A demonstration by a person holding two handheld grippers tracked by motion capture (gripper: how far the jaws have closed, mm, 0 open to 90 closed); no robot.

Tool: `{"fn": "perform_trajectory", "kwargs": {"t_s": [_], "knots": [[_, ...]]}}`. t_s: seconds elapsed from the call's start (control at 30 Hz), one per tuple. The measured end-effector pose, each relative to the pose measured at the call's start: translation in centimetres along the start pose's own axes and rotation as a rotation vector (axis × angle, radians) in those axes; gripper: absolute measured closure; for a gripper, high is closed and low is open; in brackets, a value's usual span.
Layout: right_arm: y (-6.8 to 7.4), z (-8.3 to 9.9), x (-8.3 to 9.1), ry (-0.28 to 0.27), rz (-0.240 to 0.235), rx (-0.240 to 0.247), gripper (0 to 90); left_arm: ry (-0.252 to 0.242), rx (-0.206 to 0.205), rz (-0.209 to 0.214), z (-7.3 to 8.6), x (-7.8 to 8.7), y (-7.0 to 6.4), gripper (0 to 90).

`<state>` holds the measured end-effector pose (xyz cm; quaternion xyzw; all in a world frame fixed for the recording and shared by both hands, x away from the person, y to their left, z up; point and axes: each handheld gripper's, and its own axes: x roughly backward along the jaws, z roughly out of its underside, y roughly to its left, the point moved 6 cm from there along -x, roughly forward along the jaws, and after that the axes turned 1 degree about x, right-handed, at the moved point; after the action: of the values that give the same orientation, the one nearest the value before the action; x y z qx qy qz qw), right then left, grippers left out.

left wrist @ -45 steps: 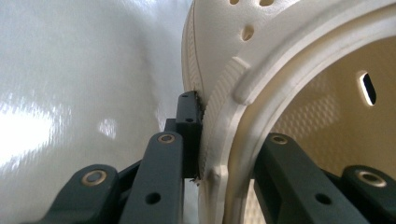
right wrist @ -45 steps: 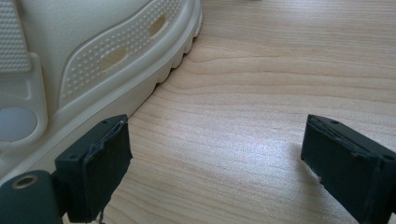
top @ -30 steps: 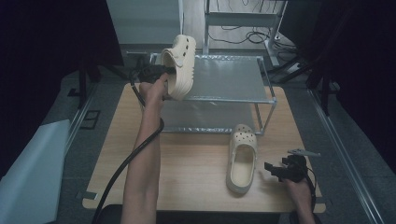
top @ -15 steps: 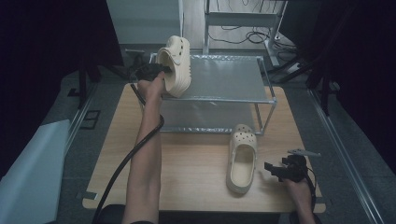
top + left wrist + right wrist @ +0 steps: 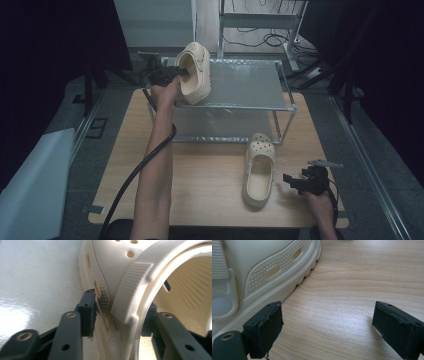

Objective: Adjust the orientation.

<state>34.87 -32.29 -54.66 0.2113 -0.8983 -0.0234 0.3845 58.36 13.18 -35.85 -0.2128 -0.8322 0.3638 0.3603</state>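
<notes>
My left gripper (image 5: 167, 75) has its jaws clamped on the heel rim of a cream foam clog (image 5: 194, 71), one jaw outside the side wall and the other inside the opening, and the clog stands tilted on its side at the left end of the top shelf of a metal rack (image 5: 250, 85). In the left gripper view that clog (image 5: 140, 290) is smooth moulded foam with round vent holes, a strip of fine raised dots around oval slots, a dimpled heel strap and a round strap rivet; I can read no brand mark on it. The shelf is dull grey sheet metal on thin bright rails. A second matching clog (image 5: 259, 169) lies sole down on the pale wood-grain table (image 5: 210, 190), toe toward the rack. My right gripper (image 5: 300, 182) rests just right of it with the jaws apart and empty; its own view shows the ribbed sole edge (image 5: 287, 287) near the left jaw, not touching.
</notes>
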Motion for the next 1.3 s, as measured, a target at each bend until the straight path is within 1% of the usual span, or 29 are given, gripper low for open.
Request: {"fn": "perform_trajectory", "kwargs": {"t_s": [0.03, 0.07, 0.17, 0.2, 0.23, 0.27, 0.33, 0.37, 0.4, 0.43, 0.47, 0.53, 0.6, 0.63, 0.67, 0.73, 0.77, 0.8, 0.83, 0.87, 0.97, 1.0, 1.03, 1.1, 1.13, 1.17, 1.2, 1.23, 1.3], "knots": [[0.0, 0.0, 0.0, -0.002, 0.001, 0.003, 9.5, -0.003, -0.006, 0.008, 0.0, -0.1, -0.1, 52.3], [0.0, 0.0, 0.0, -0.001, 0.000, 0.000, 9.5, 0.002, -0.007, 0.024, 0.1, -0.2, -0.4, 49.7], [0.0, 0.0, 0.0, -0.002, 0.001, -0.001, 9.6, 0.018, -0.019, 0.049, 0.1, -0.4, -0.8, 41.6], [0.0, 0.0, 0.0, -0.002, 0.001, 0.001, 9.7, 0.024, -0.025, 0.063, 0.2, -0.5, -1.0, 39.6], [0.0, 0.0, 0.0, -0.002, 0.001, 0.002, 9.7, 0.024, -0.025, 0.063, 0.2, -0.5, -1.0, 37.4], [0.0, 0.0, 0.0, -0.002, 0.001, 0.000, 9.8, 0.039, -0.048, 0.090, 0.3, -0.6, -1.4, 35.5], [0.0, 0.0, 0.1, -0.005, 0.002, 0.001, 10.0, 0.034, -0.056, 0.093, 0.3, -0.4, -1.6, 35.2], [0.0, -0.1, 0.1, -0.007, 0.002, 0.000, 10.1, 0.037, -0.052, 0.116, 0.4, -0.4, -1.7, 34.6], [-0.1, -0.1, 0.1, -0.009, 0.003, 0.001, 10.1, 0.037, -0.052, 0.116, 0.4, -0.4, -1.7, 33.5], [-0.1, -0.1, 0.1, -0.010, 0.004, 0.002, 10.2, 0.035, -0.044, 0.131, 0.4, -0.2, -1.7, 32.8], [-0.1, -0.1, 0.1, -0.011, 0.004, 0.002, 10.2, 0.038, -0.047, 0.137, 0.4, -0.1, -1.6, 31.5], [-0.1, -0.1, 0.1, -0.012, 0.003, 0.002, 10.2, 0.047, -0.071, 0.139, 0.5, 0.1, -1.6, 30.2], [0.0, -0.1, 0.1, -0.011, 0.000, 0.000, 10.3, 0.045, -0.093, 0.140, 0.6, 0.3, -1.5, 28.3], [0.0, -0.1, 0.1, -0.011, 0.001, 0.004, 10.2, 0.049, -0.112, 0.145, 0.7, 0.6, -1.3, 26.9], [0.0, -0.1, 0.1, -0.011, 0.001, 0.004, 10.2, 0.049, -0.112, 0.145, 0.7, 0.6, -1.3, 26.3], [0.0, -0.1, 0.1, -0.013, 0.001, 0.002, 10.2, 0.059, -0.135, 0.155, 0.9, 0.9, -1.2, 25.2], [0.0, -0.1, 0.1, -0.014, 0.002, 0.002, 10.2, 0.069, -0.148, 0.159, 1.0, 1.0, -1.2, 19.9], [0.0, -0.1, 0.1, -0.015, 0.001, 0.002, 10.2, 0.079, -0.188, 0.155, 1.3, 1.4, -1.2, 18.2], [0.0, -0.1, 0.1, -0.015, 0.001, 0.002, 10.2, 0.079, -0.188, 0.155, 1.3, 1.4, -1.2, 16.5], [0.0, -0.1, 0.1, -0.012, 0.000, 0.005, 10.2, 0.079, -0.209, 0.153, 1.4, 1.8, -1.2, 15.6], [0.1, -0.1, 0.1, -0.012, 0.000, 0.009, 10.2, 0.077, -0.209, 0.171, 1.5, 2.2, -1.2, 14.2], [0.1, -0.1, 0.1, -0.012, 0.000, 0.008, 10.2, 0.078, -0.208, 0.191, 1.6, 2.5, -1.3, 13.9], [0.1, -0.1, 0.1, -0.012, 0.000, 0.008, 10.2, 0.078, -0.208, 0.191, 1.6, 2.5, -1.3, 13.4], [0.0, -0.1, 0.1, -0.013, 0.000, 0.004, 10.3, 0.077, -0.211, 0.213, 2.0, 3.0, -1.4, 12.1], [0.0, -0.1, 0.1, -0.013, 0.000, 0.004, 10.3, 0.077, -0.211, 0.213, 2.0, 3.0, -1.4, 11.4], [0.0, -0.1, 0.1, -0.014, 0.000, 0.004, 10.2, 0.079, -0.216, 0.219, 2.1, 3.2, -1.5, 11.4], [0.0, -0.1, 0.1, -0.013, 0.000, 0.005, 10.3, 0.086, -0.230, 0.225, 2.5, 3.5, -1.7, 8.9], [0.0, -0.1, 0.1, -0.013, 0.000, 0.005, 10.3, 0.086, -0.230, 0.225, 2.5, 3.5, -1.7, 7.8], [0.1, -0.1, 0.1, -0.015, 0.001, 0.005, 10.4, 0.091, -0.243, 0.235, 3.0, 3.8, -1.9, 4.7]]}}
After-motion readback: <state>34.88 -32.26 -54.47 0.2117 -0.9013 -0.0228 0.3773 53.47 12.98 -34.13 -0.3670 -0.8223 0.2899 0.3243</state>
